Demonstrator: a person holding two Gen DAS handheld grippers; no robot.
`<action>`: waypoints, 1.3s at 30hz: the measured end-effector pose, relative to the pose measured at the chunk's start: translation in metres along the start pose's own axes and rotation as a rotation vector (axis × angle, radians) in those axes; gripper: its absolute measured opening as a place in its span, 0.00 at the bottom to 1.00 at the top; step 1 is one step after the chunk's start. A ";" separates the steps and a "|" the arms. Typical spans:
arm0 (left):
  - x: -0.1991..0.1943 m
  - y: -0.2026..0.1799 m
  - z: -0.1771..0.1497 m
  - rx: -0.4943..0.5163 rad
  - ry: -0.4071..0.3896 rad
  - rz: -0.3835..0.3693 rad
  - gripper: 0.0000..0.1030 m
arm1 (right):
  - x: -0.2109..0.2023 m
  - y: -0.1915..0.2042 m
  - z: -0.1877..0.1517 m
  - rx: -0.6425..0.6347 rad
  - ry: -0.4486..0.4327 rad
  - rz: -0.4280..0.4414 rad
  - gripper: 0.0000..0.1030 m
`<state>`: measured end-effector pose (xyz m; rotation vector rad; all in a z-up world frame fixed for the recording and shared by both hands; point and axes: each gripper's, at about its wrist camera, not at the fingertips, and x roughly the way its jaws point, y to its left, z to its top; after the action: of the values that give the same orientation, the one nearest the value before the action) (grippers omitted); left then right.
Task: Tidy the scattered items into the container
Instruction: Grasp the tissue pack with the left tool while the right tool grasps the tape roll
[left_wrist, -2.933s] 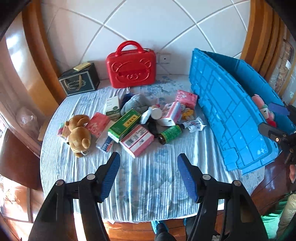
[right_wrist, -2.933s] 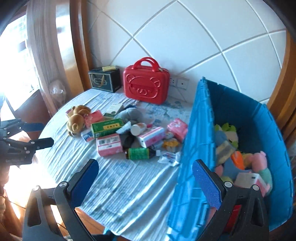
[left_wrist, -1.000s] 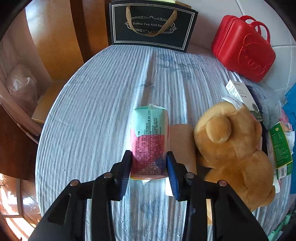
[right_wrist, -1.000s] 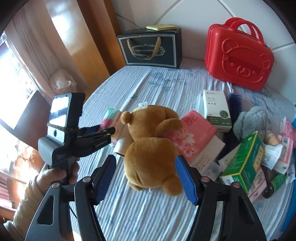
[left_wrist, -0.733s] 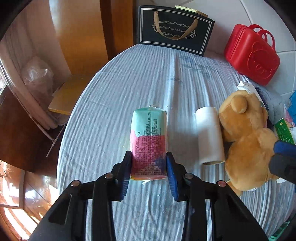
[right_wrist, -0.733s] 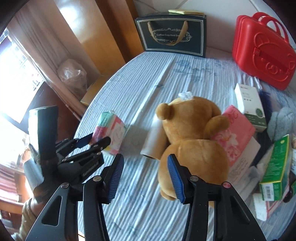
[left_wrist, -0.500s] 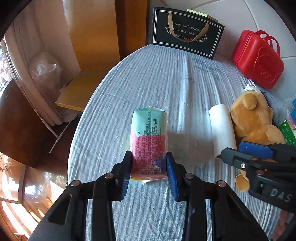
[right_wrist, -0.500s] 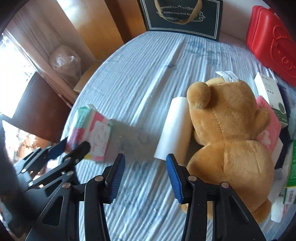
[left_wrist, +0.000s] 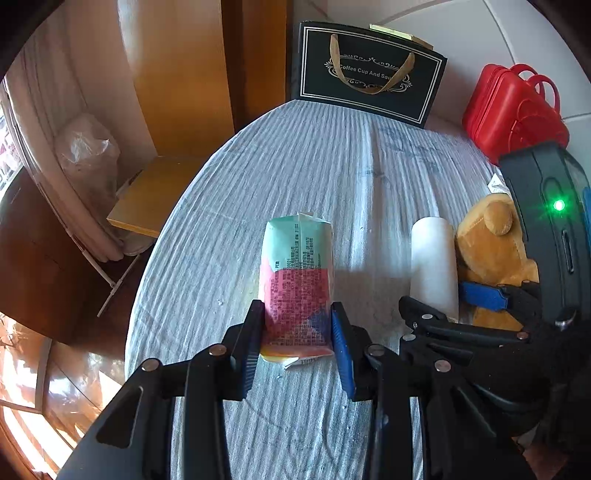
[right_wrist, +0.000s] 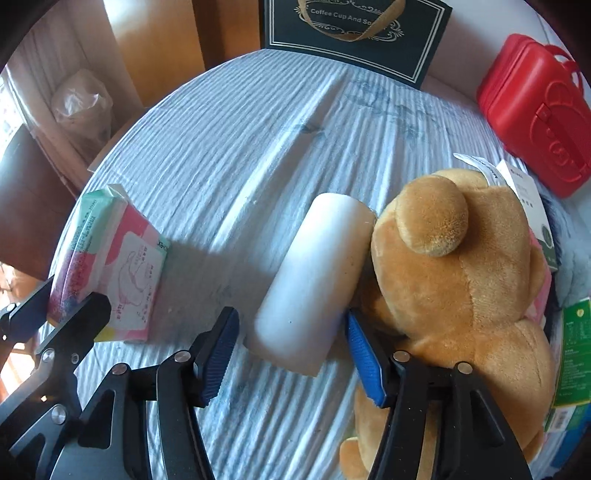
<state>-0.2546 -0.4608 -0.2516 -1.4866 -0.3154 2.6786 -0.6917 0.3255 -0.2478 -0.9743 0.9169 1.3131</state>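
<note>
Your left gripper (left_wrist: 297, 341) stays clamped on the pastel tissue pack (left_wrist: 295, 275); beside it your right gripper (right_wrist: 291, 354) has dropped around the white cylindrical roll (right_wrist: 314, 280), jaws widening, pads not pressing. Beyond the roll lies the brown plush bear (right_wrist: 458, 266); the container isn't visible.

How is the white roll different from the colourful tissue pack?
The white roll is round and plain; the tissue pack is flat-sided, printed green and pink. The left gripper squeezes the pack; the right gripper's opening jaws only straddle the roll. Both lie on the striped cloth.
</note>
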 end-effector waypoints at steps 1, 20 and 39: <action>-0.001 0.001 -0.001 -0.001 0.002 -0.001 0.34 | -0.001 0.000 -0.002 -0.006 -0.005 0.005 0.53; -0.092 -0.042 -0.028 0.033 -0.091 -0.016 0.34 | -0.122 -0.031 -0.059 -0.019 -0.141 0.181 0.44; -0.104 -0.153 -0.172 0.018 0.070 -0.046 0.34 | -0.106 -0.145 -0.262 -0.038 0.007 0.210 0.44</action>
<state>-0.0606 -0.3014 -0.2220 -1.5443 -0.3163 2.5804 -0.5505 0.0413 -0.2299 -0.9314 1.0244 1.5083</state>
